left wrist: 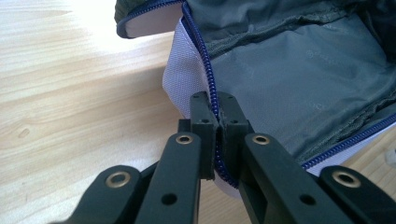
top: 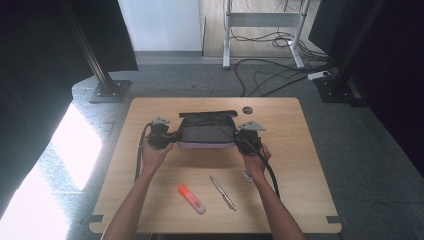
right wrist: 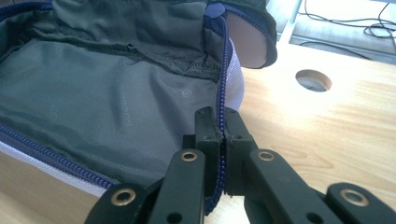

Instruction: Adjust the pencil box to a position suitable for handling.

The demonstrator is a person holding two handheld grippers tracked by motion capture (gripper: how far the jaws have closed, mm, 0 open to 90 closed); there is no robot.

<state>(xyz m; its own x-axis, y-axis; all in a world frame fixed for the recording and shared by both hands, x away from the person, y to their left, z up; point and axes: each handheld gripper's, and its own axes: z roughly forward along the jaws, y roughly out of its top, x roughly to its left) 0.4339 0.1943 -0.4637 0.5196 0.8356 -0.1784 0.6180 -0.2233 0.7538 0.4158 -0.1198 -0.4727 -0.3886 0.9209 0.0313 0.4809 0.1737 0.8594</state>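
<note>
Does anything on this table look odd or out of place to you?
Nothing stands out. The pouch lies open, each claw pinching its zipper edge at one end. The highlighter and pen lie loose in front.

Bare forearms, no sleeves. Black two-jaw left gripper [top: 170, 137] and right gripper [top: 239, 138]: brass-ringed screw holes, grey three-cornered top plates, trailing black cables.

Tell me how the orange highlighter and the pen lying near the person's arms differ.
The orange highlighter is short, thick and bright orange with a pale end; the pen is longer, thin and silvery grey. The highlighter lies nearer the left forearm, the pen nearer the right. Both lie flat and untouched on the wooden table, slanted the same way, in front of the open pouch that both grippers pinch.
</note>
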